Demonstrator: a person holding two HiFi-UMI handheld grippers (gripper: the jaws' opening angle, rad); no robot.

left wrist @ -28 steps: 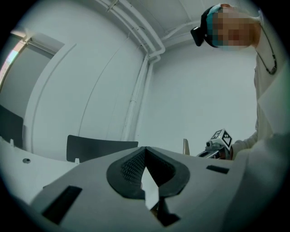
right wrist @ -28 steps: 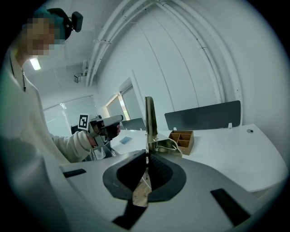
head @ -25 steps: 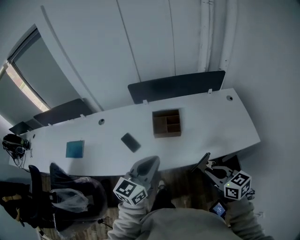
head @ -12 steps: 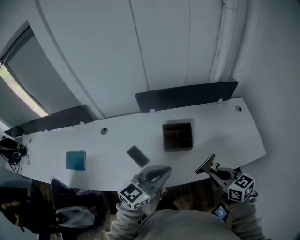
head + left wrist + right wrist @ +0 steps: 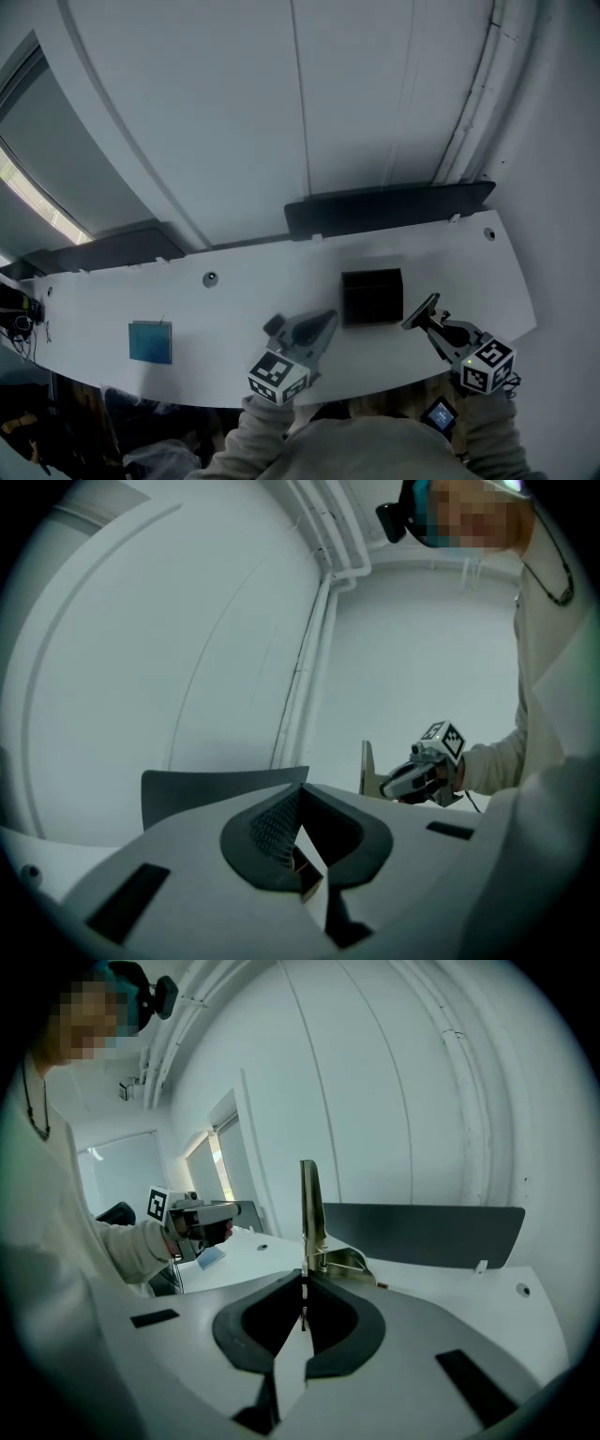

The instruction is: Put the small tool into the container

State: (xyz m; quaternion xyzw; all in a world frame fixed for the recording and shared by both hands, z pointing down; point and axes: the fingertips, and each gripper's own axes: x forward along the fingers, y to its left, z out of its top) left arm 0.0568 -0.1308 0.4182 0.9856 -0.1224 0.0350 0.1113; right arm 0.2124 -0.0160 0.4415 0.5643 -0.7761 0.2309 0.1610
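Gripping the small tool (image 5: 310, 1206) at its low end, the right gripper (image 5: 303, 1281) held what seemed thin, stiff, light, slippery metal; the jaws of the left gripper (image 5: 299, 794) were together.

A dark square box-shaped container (image 5: 372, 296) is set on the long white curved desk (image 5: 234, 309), right of its middle; a flat teal square pad (image 5: 150, 341) lies well to the left, near the front edge; a dark upright partition panel (image 5: 389, 208) is mounted behind the container, along the rear edge; the left gripper (image 5: 326, 322) is held just left of the container, the right gripper (image 5: 429, 305) just right of it; a small dark flat tool (image 5: 273, 325) is seen at the left gripper's left side.
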